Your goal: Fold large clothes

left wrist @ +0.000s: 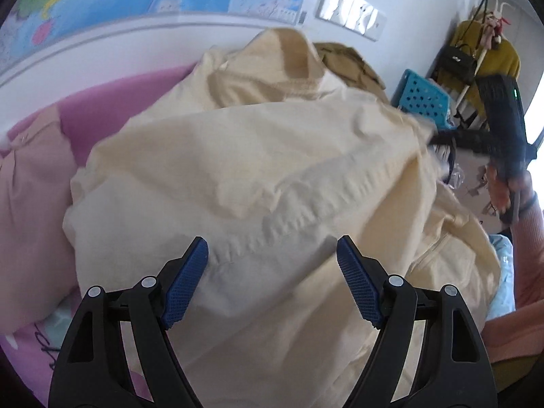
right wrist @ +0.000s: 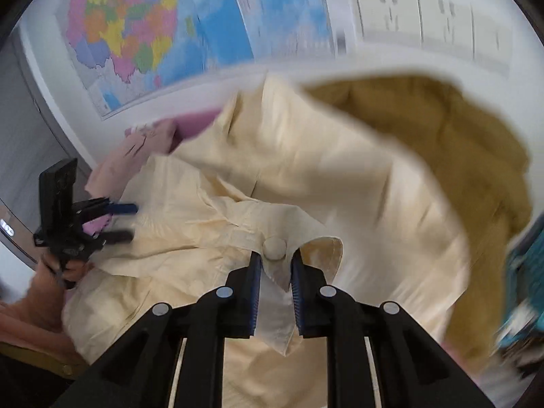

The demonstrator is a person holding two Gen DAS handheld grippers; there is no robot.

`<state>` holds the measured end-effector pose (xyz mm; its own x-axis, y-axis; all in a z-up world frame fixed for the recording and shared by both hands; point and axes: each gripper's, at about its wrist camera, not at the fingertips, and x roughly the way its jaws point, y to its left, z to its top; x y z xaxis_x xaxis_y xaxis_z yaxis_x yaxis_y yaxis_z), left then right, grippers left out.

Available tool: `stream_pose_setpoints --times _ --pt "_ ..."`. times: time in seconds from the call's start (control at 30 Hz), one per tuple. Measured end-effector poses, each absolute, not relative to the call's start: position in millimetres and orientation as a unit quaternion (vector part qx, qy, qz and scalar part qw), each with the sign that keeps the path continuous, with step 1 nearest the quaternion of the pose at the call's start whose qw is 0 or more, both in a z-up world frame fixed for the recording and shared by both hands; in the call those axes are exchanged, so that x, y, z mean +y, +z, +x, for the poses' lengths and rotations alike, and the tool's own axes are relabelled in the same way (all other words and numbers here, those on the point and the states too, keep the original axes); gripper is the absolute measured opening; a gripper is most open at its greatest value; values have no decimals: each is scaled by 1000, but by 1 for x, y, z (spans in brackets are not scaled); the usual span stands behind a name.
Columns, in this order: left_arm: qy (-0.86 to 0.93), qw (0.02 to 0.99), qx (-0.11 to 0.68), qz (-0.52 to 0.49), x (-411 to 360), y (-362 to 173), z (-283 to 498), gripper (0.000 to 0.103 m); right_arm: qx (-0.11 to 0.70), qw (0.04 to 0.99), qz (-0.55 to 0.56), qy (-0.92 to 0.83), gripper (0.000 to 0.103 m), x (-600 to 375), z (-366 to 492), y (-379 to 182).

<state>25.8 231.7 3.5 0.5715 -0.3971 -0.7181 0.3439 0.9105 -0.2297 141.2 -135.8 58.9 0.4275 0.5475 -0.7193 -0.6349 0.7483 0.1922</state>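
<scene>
The right hand-held gripper (right wrist: 274,268) pinches a buttoned corner of the cream coat (right wrist: 306,176) to pull a fold, the coat heaped just ahead on the pink bed (left wrist: 102,112), while the left hand-held gripper (left wrist: 272,265), wide and empty, hovers over it.

Cream shirt (left wrist: 258,156) — pink bedsheet (left wrist: 102,108) beneath.

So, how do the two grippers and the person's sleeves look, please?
Both grippers, left gripper and right gripper, have glossy black plastic arms with silver round rivets and blue ribbed pads. Each has a black handle block. The sleeve is pink. A dark band circles the right wrist.
</scene>
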Motion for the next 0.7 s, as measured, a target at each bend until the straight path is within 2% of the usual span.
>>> stream_pose_setpoints --times 0.1,0.17,0.2,0.23,0.27,0.3,0.43,0.53,0.7 --pt "-204 878 433 -4 214 -4 38 80 438 832 -93 328 18 -124 163 48" --pt "-189 869 457 22 204 -17 48 80 474 820 -109 301 28 -122 174 20" --pt "-185 862 472 28 201 -25 52 79 489 814 -117 292 28 -120 176 7" --pt "-183 857 481 31 199 -30 55 79 494 813 -118 283 32 -120 175 -2" --pt "-182 856 483 33 199 -31 55 79 492 818 -114 277 43 -122 173 -4" --pt "-181 857 481 33 200 -29 54 79 483 826 -106 270 47 -124 169 -2" --pt "-179 868 463 30 205 -16 43 79 400 864 -59 301 54 -135 137 32" --pt "-171 874 452 43 199 -12 37 79 362 868 -59 335 54 -123 122 44" --pt "-167 878 444 62 187 -9 32 79 393 850 -86 340 53 -83 143 15"
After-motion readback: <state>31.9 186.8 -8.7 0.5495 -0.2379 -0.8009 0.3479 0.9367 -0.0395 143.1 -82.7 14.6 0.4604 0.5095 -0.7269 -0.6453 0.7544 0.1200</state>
